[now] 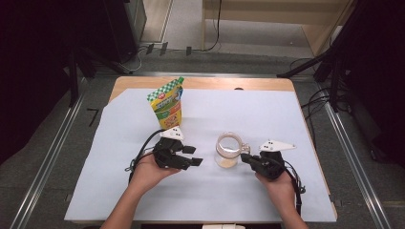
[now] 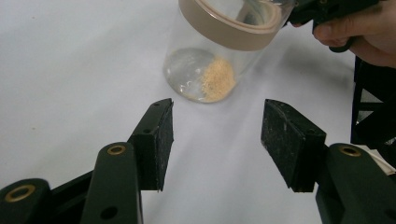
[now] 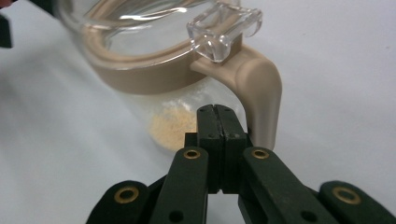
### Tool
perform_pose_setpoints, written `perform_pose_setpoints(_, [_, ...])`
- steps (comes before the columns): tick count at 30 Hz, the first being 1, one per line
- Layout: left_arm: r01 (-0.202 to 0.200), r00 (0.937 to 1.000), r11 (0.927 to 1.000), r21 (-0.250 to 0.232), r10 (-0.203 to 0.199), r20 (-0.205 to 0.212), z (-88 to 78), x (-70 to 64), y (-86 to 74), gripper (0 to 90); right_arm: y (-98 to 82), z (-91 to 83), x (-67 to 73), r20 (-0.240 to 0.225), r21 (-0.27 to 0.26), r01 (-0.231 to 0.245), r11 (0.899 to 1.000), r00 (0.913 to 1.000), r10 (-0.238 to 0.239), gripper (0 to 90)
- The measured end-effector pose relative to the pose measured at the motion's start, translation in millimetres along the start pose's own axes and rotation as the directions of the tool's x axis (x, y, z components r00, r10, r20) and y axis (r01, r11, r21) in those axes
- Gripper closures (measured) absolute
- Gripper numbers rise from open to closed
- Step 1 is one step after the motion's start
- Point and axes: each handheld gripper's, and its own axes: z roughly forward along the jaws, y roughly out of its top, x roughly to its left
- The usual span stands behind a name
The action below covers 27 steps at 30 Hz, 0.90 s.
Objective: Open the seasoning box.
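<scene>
A clear glass jar (image 1: pixel 228 149) with a beige rim and a beige handle stands on the white sheet, a little pale powder (image 2: pixel 217 80) at its bottom. My left gripper (image 1: pixel 193 156) rests to the jar's left, pointing at it, open with nothing between its pads (image 2: pixel 161 135). In the left gripper view the jar (image 2: pixel 219 51) lies a short way beyond the jaws. My right gripper (image 1: pixel 244 158) is shut with nothing in it. Its tips (image 3: pixel 218 110) lie right at the glass wall, just beside the beige handle (image 3: pixel 261 88) and under the clear lid tab (image 3: pixel 224 28).
A yellow and green stand-up pouch (image 1: pixel 168 105) stands at the back left of the white sheet (image 1: pixel 267 114), behind my left gripper. The wooden table edge (image 1: pixel 215 82) runs along the far side. Cables trail from both grippers toward the person.
</scene>
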Motion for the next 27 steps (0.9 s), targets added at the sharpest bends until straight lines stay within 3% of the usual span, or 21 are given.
perform_pose_setpoints(11, [-0.008,1.0000,0.9998,0.017,0.008,0.005,4.6,0.0,0.0,43.9,8.1,12.7,-15.0,0.057,-0.028,0.024,0.999,0.9981,-0.023,90.0])
perform_pose_setpoints(18, [-0.001,1.0000,1.0000,0.002,0.001,0.004,6.3,2.1,0.0,40.0,8.9,24.0,-23.6,0.054,-0.043,0.009,0.999,0.9985,-0.006,90.0])
perform_pose_setpoints(25, [-0.012,0.9996,0.9990,-0.043,0.013,0.023,11.7,4.0,2.8,36.0,10.5,28.5,-27.0,0.028,-0.007,-0.051,0.999,0.9983,0.051,90.0])
perform_pose_setpoints(27, [-0.002,0.9992,0.9989,-0.046,0.003,0.039,13.5,5.3,4.8,33.9,10.7,27.7,-26.5,0.038,-0.003,-0.033,0.999,0.9987,0.033,90.0])
